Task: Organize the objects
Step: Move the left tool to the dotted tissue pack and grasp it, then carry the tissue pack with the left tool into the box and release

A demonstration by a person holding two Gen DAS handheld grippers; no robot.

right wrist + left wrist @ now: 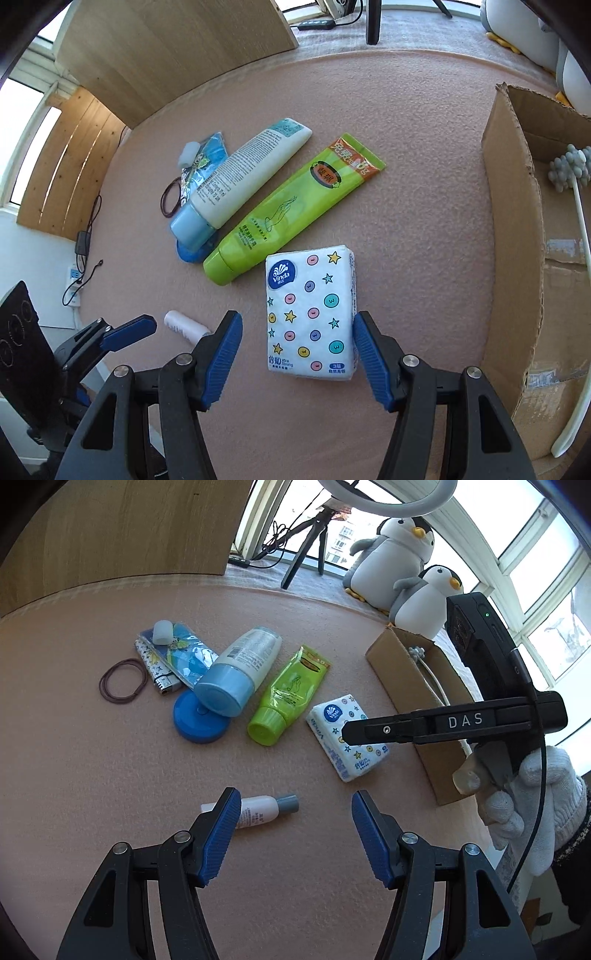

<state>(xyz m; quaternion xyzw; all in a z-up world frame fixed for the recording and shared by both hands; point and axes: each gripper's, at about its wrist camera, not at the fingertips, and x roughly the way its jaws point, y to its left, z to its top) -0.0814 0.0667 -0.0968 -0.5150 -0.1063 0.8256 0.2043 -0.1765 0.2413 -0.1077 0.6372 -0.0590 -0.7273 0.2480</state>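
Note:
A Vinda tissue pack (pixel 312 310) lies flat on the pink mat between the fingers of my right gripper (pixel 295 325), which is open; the pack sits close against the right finger. In the left wrist view, the right gripper (pixel 347 733) hovers side-on over the tissue pack (pixel 343 749). My left gripper (pixel 295 805) is open just above the mat, and a small white bottle with a grey cap (pixel 258 810) lies beside its left finger. A green tube (pixel 288 698) and a white tube with a blue cap (pixel 236 672) lie further back.
An open cardboard box (pixel 517 221) stands to the right with a grey-headed brush (pixel 569 170) inside. Behind the tubes are a blue lid (pixel 201 720), hair ties (pixel 122 681), a lighter (pixel 159 668) and a blue packet (pixel 184 653). Plush penguins (pixel 399 550) and a tripod (pixel 306 550) sit at the back.

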